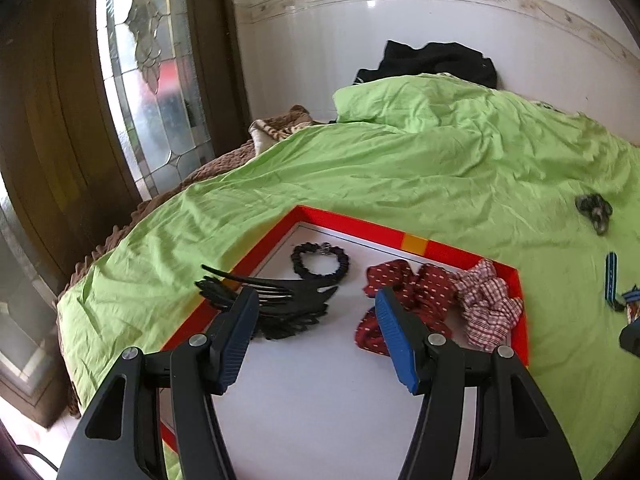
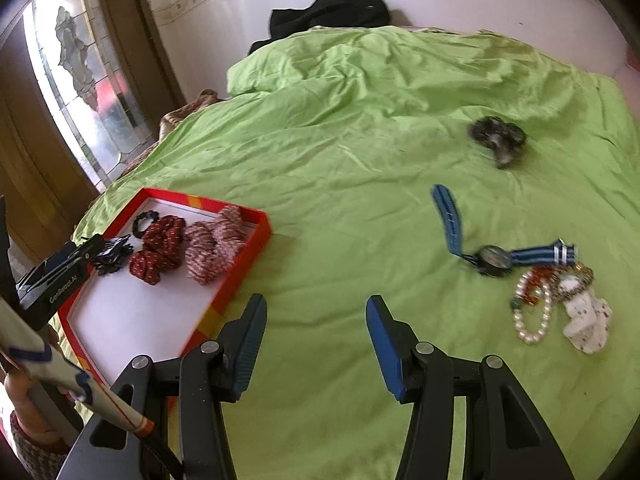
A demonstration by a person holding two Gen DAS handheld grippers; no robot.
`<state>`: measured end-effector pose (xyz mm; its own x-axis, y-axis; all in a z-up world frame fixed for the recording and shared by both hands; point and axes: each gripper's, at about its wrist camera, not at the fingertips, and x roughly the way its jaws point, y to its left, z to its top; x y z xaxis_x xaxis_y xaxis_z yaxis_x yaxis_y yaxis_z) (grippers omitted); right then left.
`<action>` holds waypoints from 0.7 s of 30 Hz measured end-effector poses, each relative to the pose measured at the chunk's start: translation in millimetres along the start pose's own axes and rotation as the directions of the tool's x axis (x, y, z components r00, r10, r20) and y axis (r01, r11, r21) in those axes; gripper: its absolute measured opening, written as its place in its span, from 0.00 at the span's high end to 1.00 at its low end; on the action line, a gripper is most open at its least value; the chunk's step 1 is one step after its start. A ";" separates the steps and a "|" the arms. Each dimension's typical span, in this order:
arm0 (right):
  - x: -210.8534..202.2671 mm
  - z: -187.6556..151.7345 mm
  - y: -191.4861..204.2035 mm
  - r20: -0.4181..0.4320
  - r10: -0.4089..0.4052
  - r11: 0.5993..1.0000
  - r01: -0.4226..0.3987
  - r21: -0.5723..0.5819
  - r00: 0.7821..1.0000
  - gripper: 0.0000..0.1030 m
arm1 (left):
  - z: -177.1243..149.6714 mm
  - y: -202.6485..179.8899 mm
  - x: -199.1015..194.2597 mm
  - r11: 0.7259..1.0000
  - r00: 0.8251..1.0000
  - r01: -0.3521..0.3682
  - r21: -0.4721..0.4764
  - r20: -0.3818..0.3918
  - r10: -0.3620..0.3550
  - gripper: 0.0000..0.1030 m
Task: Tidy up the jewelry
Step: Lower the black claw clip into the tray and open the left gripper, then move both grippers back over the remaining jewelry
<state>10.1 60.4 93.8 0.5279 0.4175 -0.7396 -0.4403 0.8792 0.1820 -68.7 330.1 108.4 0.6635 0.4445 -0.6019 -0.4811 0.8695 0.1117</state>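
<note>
A red-rimmed box lid (image 1: 352,224) (image 2: 256,248) with a white floor lies on the green bedsheet. It holds a black hair claw (image 1: 292,300), a black beaded bracelet (image 1: 320,264), a dark red scrunchie (image 1: 404,284) (image 2: 160,248) and a checked scrunchie (image 1: 488,304) (image 2: 216,248). My left gripper (image 1: 316,316) hovers open above the lid, empty. My right gripper (image 2: 316,328) stands open over bare sheet, empty. To its right lie a blue-strapped watch (image 2: 496,258), a pearl bracelet (image 2: 532,316), tangled beads (image 2: 560,280) and a white piece (image 2: 588,320). A dark scrunchie (image 2: 496,136) lies farther back.
The green sheet (image 2: 360,140) covers a bed against a white tiled wall. Black clothing (image 2: 332,16) lies at the head. A wooden door with patterned glass (image 1: 152,80) stands at left. A person's hand and sleeve (image 2: 28,432) show at the lower left of the right wrist view.
</note>
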 end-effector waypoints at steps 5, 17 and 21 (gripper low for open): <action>-11.9 -6.9 -24.7 0.005 -0.034 0.999 0.034 0.029 0.999 0.46 | -4.0 -12.6 -1.7 0.999 1.000 -0.003 0.037 -0.001 0.003 0.42; -49.2 -31.1 -103.5 0.019 -0.126 0.982 0.122 0.143 0.992 0.44 | -15.5 -38.3 -9.6 0.990 0.999 -0.039 0.133 0.028 0.036 0.42; -63.1 -40.8 -132.1 0.024 -0.155 0.971 0.148 0.187 0.988 0.44 | -21.9 -52.5 -17.5 0.984 0.997 -0.059 0.170 0.061 0.050 0.42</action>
<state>5.3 -91.5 90.1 0.6074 0.2814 -0.7428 -0.2134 0.9586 0.1887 -67.6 271.9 95.7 0.6723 0.4992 -0.5466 -0.4152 0.8656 0.2799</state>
